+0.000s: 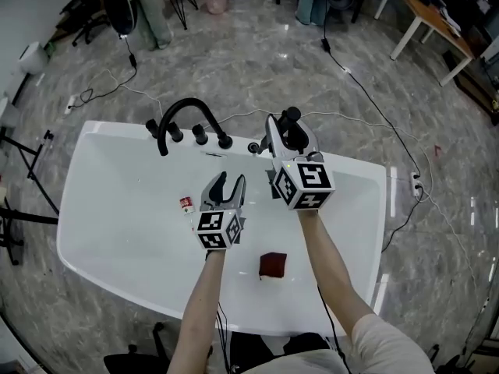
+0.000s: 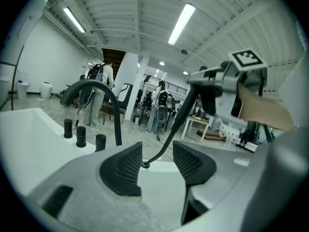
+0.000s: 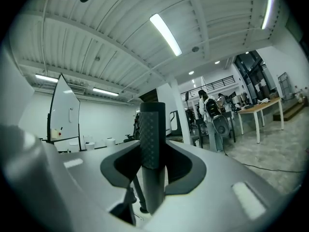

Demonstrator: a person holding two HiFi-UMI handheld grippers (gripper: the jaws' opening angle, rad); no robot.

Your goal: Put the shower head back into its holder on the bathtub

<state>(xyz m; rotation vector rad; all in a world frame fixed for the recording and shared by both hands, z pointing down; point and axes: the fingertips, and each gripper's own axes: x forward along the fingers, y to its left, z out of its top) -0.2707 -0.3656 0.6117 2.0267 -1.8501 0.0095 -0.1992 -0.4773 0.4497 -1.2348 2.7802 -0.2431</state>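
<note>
The black shower head (image 1: 291, 120) stands upright in my right gripper (image 1: 290, 135), above the white bathtub's (image 1: 101, 178) far rim. In the right gripper view the jaws of the right gripper (image 3: 153, 166) are shut on the textured handle (image 3: 152, 129). Its black hose (image 2: 176, 124) runs down to a small black fitting (image 2: 145, 165) on the rim, which also shows in the head view (image 1: 253, 147). My left gripper (image 1: 231, 179) hovers over the tub just left of it. It is open and holds nothing, as its own view (image 2: 157, 161) shows.
A curved black faucet (image 1: 181, 114) with three black knobs (image 1: 200, 135) stands on the far rim to the left. A small red-capped bottle (image 1: 185, 204) and a dark red block (image 1: 273, 265) lie inside the tub. Cables (image 1: 366, 100) trail across the marble floor beyond.
</note>
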